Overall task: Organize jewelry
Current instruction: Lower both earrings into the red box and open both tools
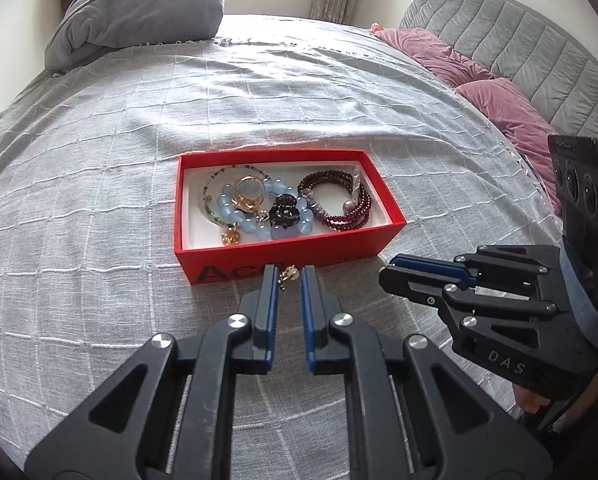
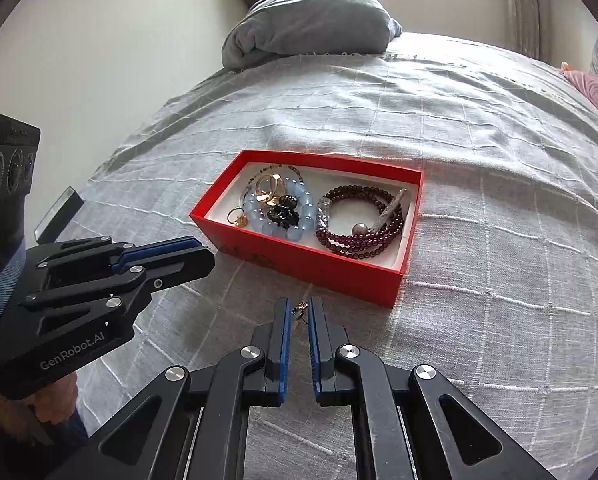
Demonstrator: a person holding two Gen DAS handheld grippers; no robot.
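We pinch a small gold earring [image 1: 287, 277] in each nearly closed gripper: left gripper [image 1: 290, 280], right gripper [image 2: 301, 312]. Just ahead of the jaws sits the open red cardboard box [image 1: 259, 256] (already holding beads), so next we lift over its rim and let go.

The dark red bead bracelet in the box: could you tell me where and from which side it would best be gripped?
Probably best to grip the dark red bead bracelet on its stacked strands nearest the front wall of the red box, coming from above with one finger inside the loop and one outside. It lies flat in several coils with bare box floor in its middle, and the walls block any side approach.
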